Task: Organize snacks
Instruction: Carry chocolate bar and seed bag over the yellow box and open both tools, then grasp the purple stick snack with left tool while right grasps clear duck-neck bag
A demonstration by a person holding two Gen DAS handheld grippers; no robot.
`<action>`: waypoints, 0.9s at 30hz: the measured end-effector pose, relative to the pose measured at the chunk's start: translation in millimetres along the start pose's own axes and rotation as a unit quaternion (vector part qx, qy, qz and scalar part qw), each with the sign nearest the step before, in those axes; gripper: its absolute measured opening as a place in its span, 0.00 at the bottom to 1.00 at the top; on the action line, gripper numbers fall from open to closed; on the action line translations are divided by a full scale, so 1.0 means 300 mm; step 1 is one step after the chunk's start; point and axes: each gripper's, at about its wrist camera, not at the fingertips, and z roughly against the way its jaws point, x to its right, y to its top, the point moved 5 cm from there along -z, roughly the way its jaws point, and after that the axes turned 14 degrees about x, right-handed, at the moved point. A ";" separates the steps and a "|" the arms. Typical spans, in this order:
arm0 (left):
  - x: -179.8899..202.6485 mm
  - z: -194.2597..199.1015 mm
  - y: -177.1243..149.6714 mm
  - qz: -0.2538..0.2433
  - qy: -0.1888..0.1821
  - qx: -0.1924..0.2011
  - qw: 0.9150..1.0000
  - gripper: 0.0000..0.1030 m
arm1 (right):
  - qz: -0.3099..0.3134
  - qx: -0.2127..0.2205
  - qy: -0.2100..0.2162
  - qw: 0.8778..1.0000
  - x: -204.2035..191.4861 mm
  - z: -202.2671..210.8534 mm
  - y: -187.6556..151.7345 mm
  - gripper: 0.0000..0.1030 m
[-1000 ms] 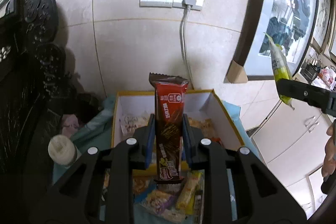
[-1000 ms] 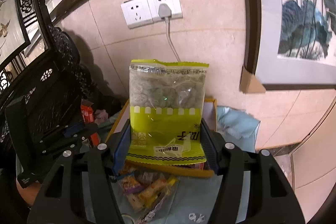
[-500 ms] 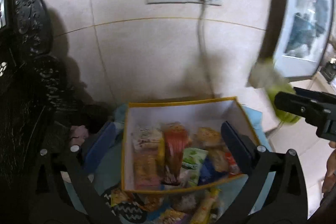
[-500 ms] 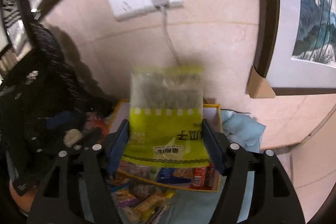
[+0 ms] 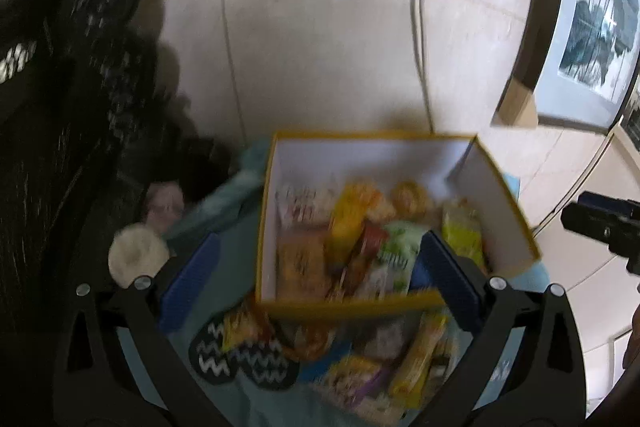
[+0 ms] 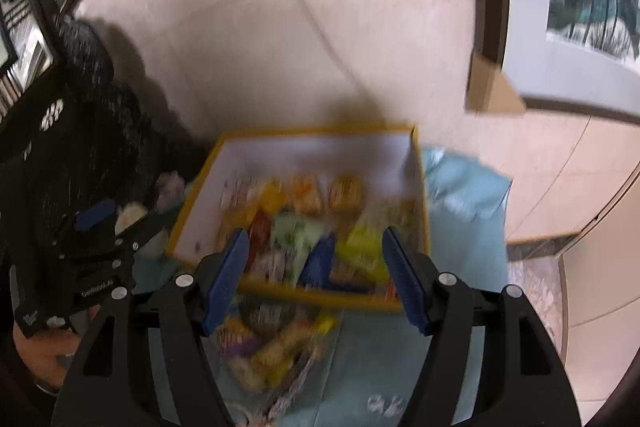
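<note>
A yellow-rimmed white box (image 5: 500, 187) (image 6: 320, 151) sits on a teal cloth against the wall, filled with several snack packets. The yellow-green packet (image 5: 462, 227) (image 6: 362, 243) lies at its right side. The red-brown bar (image 5: 366, 247) lies among the packets in the middle. My left gripper (image 5: 316, 275) is open and empty above the box's near edge. My right gripper (image 6: 316, 277) is open and empty above the box's near right part. Loose snacks (image 5: 400, 363) (image 6: 276, 343) lie on the cloth in front of the box.
A black carved wooden chair (image 5: 60, 107) stands at the left. A round white lid (image 5: 136, 255) sits by it. A white cable (image 5: 420, 39) runs down the wall from a socket. A framed picture (image 6: 580, 7) leans at the right. The frames are blurred.
Both grippers opened and let go: the red-brown bar and then the yellow-green packet dropped into the box. Both grippers tilted down toward the box.
</note>
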 end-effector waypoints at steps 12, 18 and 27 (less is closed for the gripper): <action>-0.107 -0.022 -0.479 0.007 0.025 -0.103 0.994 0.98 | -0.041 -0.134 -0.017 0.990 -0.028 -0.122 -0.523 0.67; -0.140 -0.058 -0.532 0.039 0.021 -0.118 0.992 0.98 | -0.053 -0.164 -0.020 0.985 -0.029 -0.174 -0.615 0.67; 0.028 -0.109 -0.597 -0.002 -0.020 -0.136 0.991 0.98 | -0.005 -0.200 0.029 0.979 -0.130 -0.238 -0.659 0.34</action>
